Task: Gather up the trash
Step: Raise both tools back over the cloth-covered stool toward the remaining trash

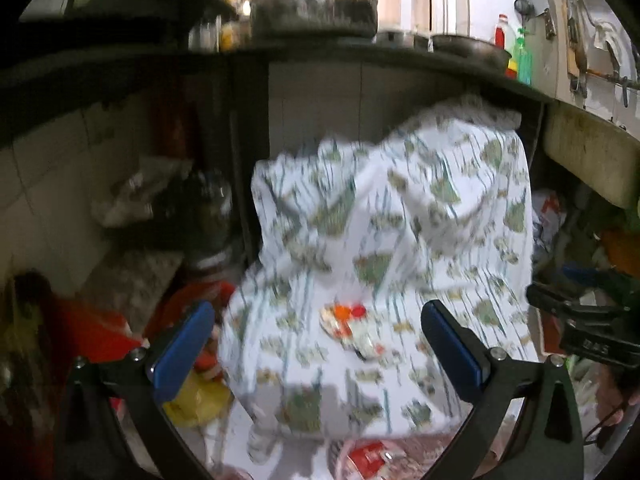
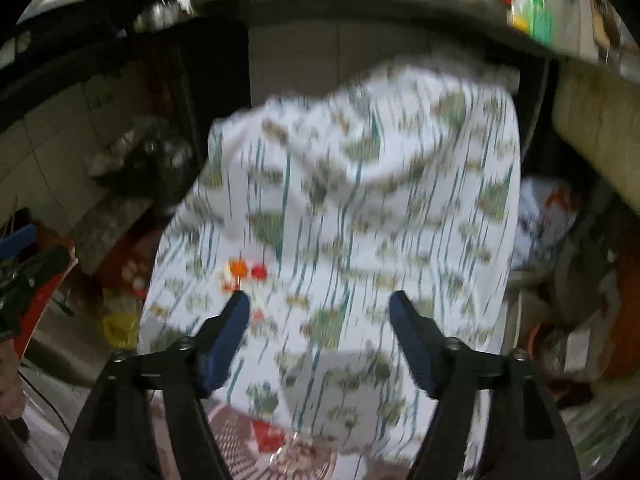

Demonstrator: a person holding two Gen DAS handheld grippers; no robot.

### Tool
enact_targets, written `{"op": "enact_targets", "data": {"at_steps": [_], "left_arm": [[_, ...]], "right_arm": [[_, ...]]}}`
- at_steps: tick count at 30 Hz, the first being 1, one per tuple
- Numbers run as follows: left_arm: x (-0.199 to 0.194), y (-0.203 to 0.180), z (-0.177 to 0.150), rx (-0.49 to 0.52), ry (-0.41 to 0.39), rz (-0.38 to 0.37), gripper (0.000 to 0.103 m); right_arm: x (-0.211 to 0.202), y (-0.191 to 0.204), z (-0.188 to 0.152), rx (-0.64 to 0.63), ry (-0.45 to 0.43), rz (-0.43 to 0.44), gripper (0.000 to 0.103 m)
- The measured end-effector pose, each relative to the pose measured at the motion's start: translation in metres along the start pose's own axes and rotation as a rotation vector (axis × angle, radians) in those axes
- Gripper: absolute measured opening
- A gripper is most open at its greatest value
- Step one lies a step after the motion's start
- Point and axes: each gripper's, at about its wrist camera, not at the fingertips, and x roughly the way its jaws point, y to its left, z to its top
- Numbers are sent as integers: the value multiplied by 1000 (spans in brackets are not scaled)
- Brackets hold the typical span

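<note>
Under counter: blurred, perhaps crumpled wrapper [image 1: 352,328].

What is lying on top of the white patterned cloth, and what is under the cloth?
On the white patterned cloth lies a small crumpled wrapper with orange and red spots. The cloth drapes over something bulky beneath the dark counter; what it covers cannot be seen.

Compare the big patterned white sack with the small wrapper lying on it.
The patterned sack is large and bulging, filling most of both views; the wrapper is a small crumpled scrap on its front. The sack is white with green motifs and teal streaks; the wrapper shows bright orange and red spots. The sack stands under the dark counter; the wrapper rests on the sack's surface. Both are blurred, and neither open claw touches them.
</note>
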Motion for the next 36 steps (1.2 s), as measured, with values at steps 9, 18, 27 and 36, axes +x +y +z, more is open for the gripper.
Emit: {"op": "enact_targets", "data": {"at_steps": [9,18,27,36], "left_arm": [[0,22,49,-33,-110,38,103],[41,22,48,6,-145,93,103],[137,36,25,12,72,142,103],[179,51,25,-29,175,175,103]], "right_arm": [[-4,3,32,13,-124,20,86],[33,-6,45,51,-143,-14,88],[118,-10,23,99,31,-26,88],[199,10,20,167,260,97,88]]}}
